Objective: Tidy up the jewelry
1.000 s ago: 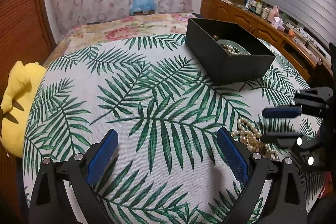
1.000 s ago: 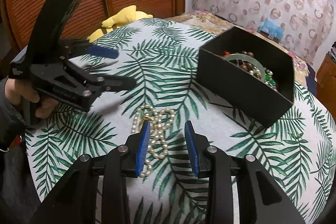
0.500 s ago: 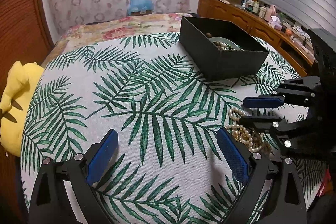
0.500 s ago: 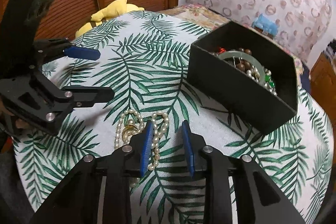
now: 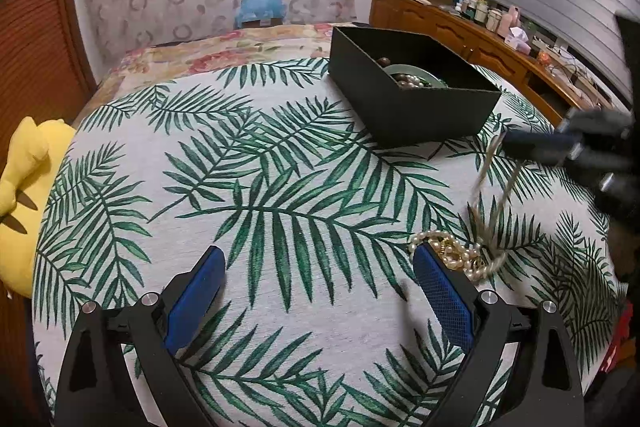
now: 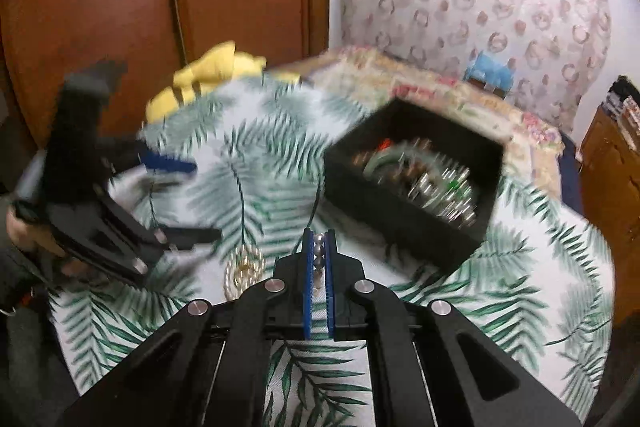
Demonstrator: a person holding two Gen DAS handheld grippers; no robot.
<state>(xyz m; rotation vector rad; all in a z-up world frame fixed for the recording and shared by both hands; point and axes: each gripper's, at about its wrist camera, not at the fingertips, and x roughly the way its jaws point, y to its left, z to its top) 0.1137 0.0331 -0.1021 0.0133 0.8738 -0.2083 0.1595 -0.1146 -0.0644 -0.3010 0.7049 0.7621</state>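
Note:
A pearl necklace (image 5: 460,253) with a gold clasp lies partly on the palm-leaf tablecloth; it also shows in the right wrist view (image 6: 244,269). My right gripper (image 6: 319,245) is shut on a strand of its pearls and lifts it; in the left wrist view the right gripper (image 5: 532,147) is blurred with the strand hanging from it. My left gripper (image 5: 316,291) is open and empty, low over the cloth, its right finger beside the pearls. A black box (image 5: 416,107) holds a green bangle and beads; it also shows in the right wrist view (image 6: 408,203).
A yellow soft toy (image 5: 28,195) lies at the table's left edge. A wooden sideboard (image 5: 480,39) with bottles and clutter runs along the right wall. Wooden doors (image 6: 160,7) stand behind the table. A small blue item (image 5: 260,9) sits at the far wall.
My right gripper has shut on the pearl strand and risen with it, pulling part of the necklace off the cloth. The left gripper has stayed open and drifted slightly.

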